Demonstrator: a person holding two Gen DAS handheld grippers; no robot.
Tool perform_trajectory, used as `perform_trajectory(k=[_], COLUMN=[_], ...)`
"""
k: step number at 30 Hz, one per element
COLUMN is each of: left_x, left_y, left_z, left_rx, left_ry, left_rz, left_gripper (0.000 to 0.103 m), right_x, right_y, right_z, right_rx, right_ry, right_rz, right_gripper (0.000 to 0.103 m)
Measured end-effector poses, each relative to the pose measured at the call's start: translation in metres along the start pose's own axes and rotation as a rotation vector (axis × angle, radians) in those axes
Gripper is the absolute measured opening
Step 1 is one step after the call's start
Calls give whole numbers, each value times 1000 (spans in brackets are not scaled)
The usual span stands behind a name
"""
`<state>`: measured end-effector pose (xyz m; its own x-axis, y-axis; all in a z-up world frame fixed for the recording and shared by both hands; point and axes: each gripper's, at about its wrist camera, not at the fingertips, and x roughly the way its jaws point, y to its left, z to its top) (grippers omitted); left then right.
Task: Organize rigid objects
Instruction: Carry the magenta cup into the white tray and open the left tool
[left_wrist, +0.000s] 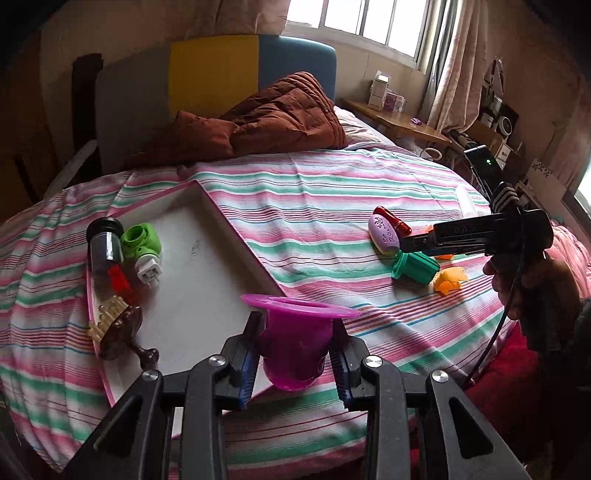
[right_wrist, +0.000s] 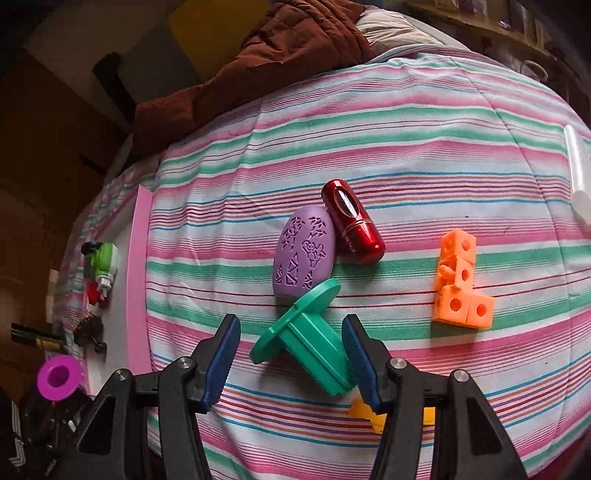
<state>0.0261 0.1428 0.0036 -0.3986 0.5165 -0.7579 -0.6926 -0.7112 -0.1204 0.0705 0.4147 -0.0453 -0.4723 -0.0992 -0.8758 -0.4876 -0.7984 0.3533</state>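
Note:
My left gripper (left_wrist: 295, 332) is shut on a purple flanged cup (left_wrist: 295, 343), held over the near corner of a white tray with a pink rim (left_wrist: 207, 201). A dark black-capped bottle (left_wrist: 105, 243), a green plug-in device (left_wrist: 142, 247), a small red piece (left_wrist: 120, 284) and a brown wooden brush (left_wrist: 118, 328) lie in the tray. My right gripper (right_wrist: 291, 325) is open and points down at the bed. A green flanged spool (right_wrist: 306, 339) lies between its jaws, close to the right pad (right_wrist: 360, 354) and well apart from the left one.
On the striped bedsheet by the spool lie a purple egg-shaped piece (right_wrist: 304, 254), a red capsule (right_wrist: 351, 221), joined orange cubes (right_wrist: 460, 284) and a yellow piece (right_wrist: 362, 410). A white tube (right_wrist: 576, 166) lies far right. A brown quilt (left_wrist: 280, 118) is bunched at the headboard.

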Motion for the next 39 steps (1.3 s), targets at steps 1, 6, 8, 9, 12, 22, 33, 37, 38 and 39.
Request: perform_trajectory(k=[1, 6, 8, 9, 12, 22, 33, 37, 38, 39], left_x=[-3, -16, -18, -19, -22, -20, -9, -8, -8, -9], left_y=[4, 38, 53, 61, 82, 90, 79, 79, 78, 77], left_z=[-2, -17, -25, -29, -38, -42, -33, -27, -26, -25], left_rx=[-9, -85, -129, -151, -211, -240, -210, -219, -212, -206], left_ry=[-2, -1, 5, 9, 19, 27, 50, 42, 39, 36], left_rz=[7, 55, 73, 84, 110, 120, 78, 69, 73, 74], left_gripper=[35, 35, 35, 35, 35, 35, 35, 35, 35, 35], right_x=[1, 10, 14, 16, 15, 13, 18, 19, 18, 16], right_y=[0, 8, 14, 16, 23, 12, 23, 22, 20, 18], right_z=[-1, -6, -8, -9, -13, -9, -17, -17, -17, -17], right_rx=[-17, -97, -133, -155, -220, -173, -263, -256, -252, -247], right_ry=[5, 40, 48, 41, 16, 38, 42, 54, 52, 52], right_rz=[-11, -90, -112, -134, -175, -151, -235, -233, -238, -240], right_gripper=[58, 58, 56, 54, 48, 54, 50, 51, 52, 52])
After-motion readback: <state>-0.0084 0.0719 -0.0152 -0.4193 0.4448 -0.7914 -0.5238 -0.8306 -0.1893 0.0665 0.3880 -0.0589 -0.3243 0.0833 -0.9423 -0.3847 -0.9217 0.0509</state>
